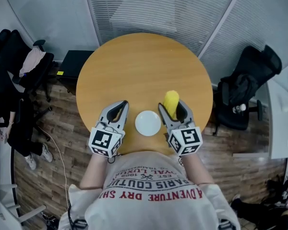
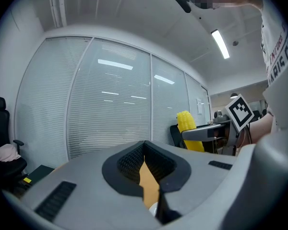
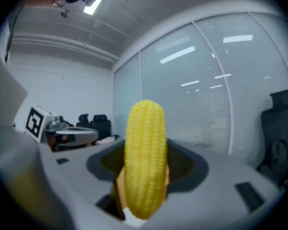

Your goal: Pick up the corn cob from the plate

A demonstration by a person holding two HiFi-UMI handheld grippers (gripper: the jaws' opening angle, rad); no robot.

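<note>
Holding corn cob [image 3: 145, 157] in right gripper [image 1: 172, 104], jaws clamped on it.
Cob is off the white plate [image 1: 148, 123], just to its right, above round table [image 1: 139, 66]. Left gripper [image 1: 120, 105] jaws together, empty, left of plate.

The plate [image 1: 148, 122] lies on the table [image 1: 134, 66], corn cob [image 1: 171, 101] right of it.

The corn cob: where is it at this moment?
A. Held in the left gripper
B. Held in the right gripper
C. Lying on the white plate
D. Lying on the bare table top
B. The right gripper view shows the corn cob clamped upright between the jaws of the right gripper, and in the head view the white plate beside it has nothing on it.
</note>
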